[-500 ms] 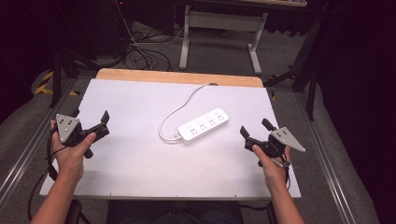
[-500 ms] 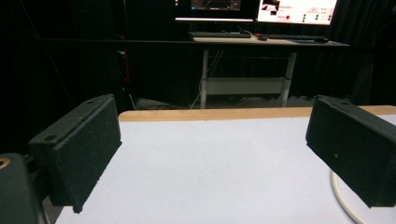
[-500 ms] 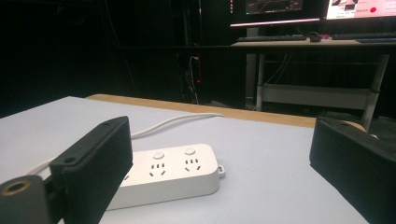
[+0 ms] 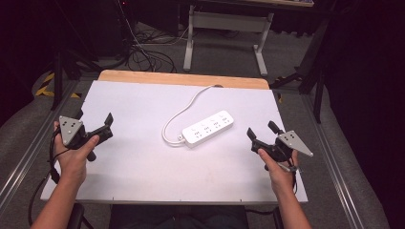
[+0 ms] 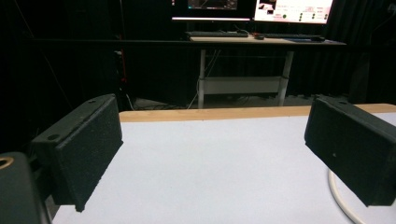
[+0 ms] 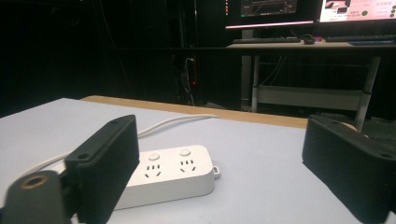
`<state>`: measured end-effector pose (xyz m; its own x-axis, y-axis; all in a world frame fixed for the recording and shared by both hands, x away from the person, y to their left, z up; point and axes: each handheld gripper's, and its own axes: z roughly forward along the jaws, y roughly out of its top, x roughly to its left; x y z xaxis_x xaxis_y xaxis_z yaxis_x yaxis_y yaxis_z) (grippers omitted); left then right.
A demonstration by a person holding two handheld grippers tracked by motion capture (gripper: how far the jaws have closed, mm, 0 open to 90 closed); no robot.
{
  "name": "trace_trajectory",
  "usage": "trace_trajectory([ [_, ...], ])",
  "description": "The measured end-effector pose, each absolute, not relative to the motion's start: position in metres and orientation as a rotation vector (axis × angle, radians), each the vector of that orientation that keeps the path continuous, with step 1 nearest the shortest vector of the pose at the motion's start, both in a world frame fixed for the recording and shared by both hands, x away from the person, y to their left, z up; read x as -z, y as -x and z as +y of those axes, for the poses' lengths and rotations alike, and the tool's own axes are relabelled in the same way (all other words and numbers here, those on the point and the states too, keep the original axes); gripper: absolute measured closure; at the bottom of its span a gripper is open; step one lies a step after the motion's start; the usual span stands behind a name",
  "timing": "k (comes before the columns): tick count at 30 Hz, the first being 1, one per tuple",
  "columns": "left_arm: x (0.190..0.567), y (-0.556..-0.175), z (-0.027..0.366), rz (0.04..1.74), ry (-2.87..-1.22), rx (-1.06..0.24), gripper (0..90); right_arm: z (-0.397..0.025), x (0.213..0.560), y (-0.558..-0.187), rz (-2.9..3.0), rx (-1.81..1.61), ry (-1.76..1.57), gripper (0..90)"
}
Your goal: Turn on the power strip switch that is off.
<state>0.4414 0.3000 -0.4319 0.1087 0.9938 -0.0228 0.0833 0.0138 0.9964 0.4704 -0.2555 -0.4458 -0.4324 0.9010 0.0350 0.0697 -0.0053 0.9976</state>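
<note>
The left gripper (image 4: 93, 128) is held above the left edge of the tabletop (image 4: 133, 171), the forearm rising from the near edge and the hand (image 4: 72, 153) wrapped around the handle, its grey three-cornered plate tilted upward. Its jaws stand wide apart with nothing between them. The right gripper (image 4: 261, 136) is held above the right edge, near the near right corner, its hand (image 4: 277, 164) below it and its jaws pointing inward toward the middle; they too are spread wide and hold nothing.

The white power strip (image 4: 208, 128) lies at the middle of the tabletop, turned slantwise, well apart from both grippers, its white cord (image 4: 179, 114) looping off its left end and running to the far edge.

The right gripper view looks low across the surface and shows the power strip (image 6: 173, 175) close up, with round buttons and sockets on top, partly behind the left jaw. The left gripper view shows bare white surface between the jaws and a curve of the cord (image 5: 338, 196) at the lower right.

The tabletop is white with a wooden strip along the far edge. Beyond it stand a dark room, grey carpet, a desk (image 5: 261, 42) with lit monitors and loose cables on the floor.
</note>
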Motion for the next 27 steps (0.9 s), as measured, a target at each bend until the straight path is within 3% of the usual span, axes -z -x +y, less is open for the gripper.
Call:
trace_trajectory([
  [9,0.4322,-0.4418,0.3002,1.197,-1.307,-1.071,5.1,-0.2543,0.4451,-0.4691,1.592,-1.512,-0.997,25.8],
  [12,0.4323,-0.4417,0.2997,1.197,-1.309,-1.068,5.3,-0.2553,0.4444,-0.4681,1.606,-1.523,-0.980,42.4],
  [18,0.4324,-0.4418,0.3001,1.194,-1.310,-1.069,5.6,-0.2562,0.4441,-0.4675,1.617,-1.535,-0.960,55.0],
  [19,0.4324,-0.4418,0.3001,1.194,-1.310,-1.069,5.8,-0.2566,0.4441,-0.4673,1.627,-1.542,-0.950,62.6],
  [21,0.4324,-0.4419,0.3001,1.193,-1.310,-1.068,5.8,-0.2568,0.4439,-0.4670,1.631,-1.543,-0.951,66.0],
  [22,0.4324,-0.4419,0.3001,1.193,-1.311,-1.067,5.9,-0.2572,0.4432,-0.4664,1.650,-1.581,-0.962,73.5],
  [27,0.4324,-0.4420,0.3002,1.191,-1.312,-1.066,6.1,-0.2580,0.4413,-0.4651,1.678,-1.597,-0.959,80.7],
])
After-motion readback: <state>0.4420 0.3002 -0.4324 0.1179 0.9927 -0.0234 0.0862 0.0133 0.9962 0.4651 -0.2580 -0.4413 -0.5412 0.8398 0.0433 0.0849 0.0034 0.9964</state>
